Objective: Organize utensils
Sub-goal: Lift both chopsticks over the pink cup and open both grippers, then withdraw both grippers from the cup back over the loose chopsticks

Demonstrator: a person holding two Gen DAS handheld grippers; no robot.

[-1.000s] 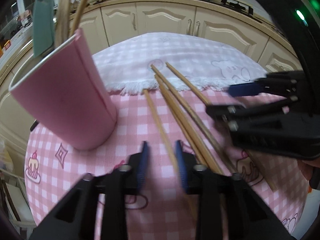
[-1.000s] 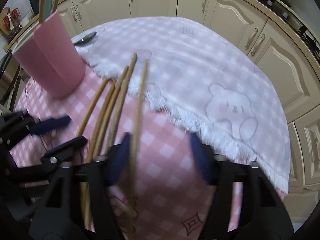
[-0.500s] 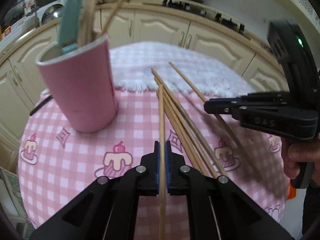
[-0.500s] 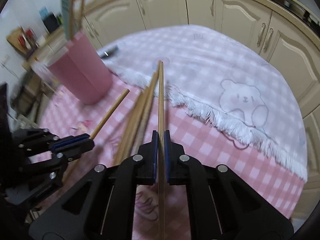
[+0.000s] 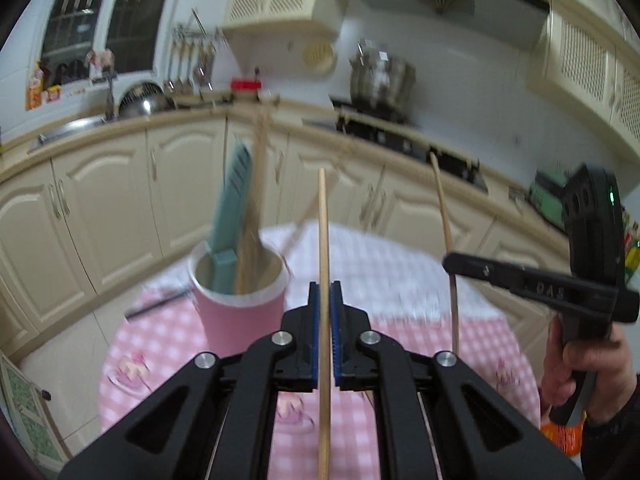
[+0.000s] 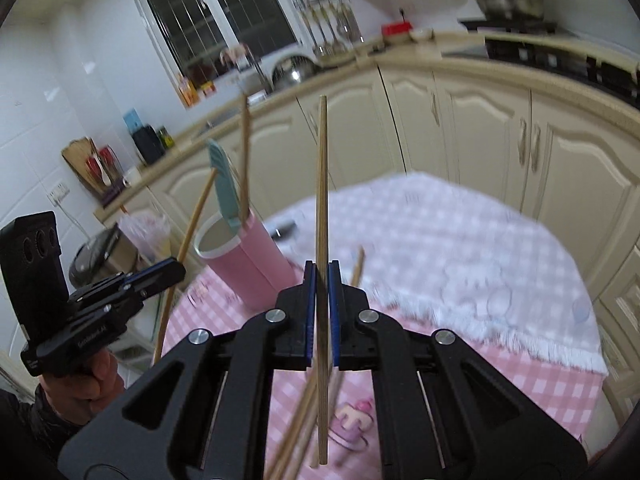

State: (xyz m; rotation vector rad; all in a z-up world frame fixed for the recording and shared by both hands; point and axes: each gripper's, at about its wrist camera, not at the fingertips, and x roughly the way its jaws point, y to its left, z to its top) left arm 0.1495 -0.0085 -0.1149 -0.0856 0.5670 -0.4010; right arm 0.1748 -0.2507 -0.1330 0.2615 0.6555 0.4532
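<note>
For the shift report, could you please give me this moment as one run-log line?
left gripper: shut on chopstick | right gripper: shut on second chopstick | pink cup: upright, holds utensils | spare chopsticks: on table

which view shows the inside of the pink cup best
The left wrist view: it looks down into the pink cup, showing the teal utensil and wooden sticks inside. The right wrist view shows mostly its tilted outer wall and rim.

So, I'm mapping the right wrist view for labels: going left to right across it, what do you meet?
left gripper shut on a chopstick → pink cup with a teal utensil in it → right gripper shut on an upright chopstick → white bear cloth.
</note>
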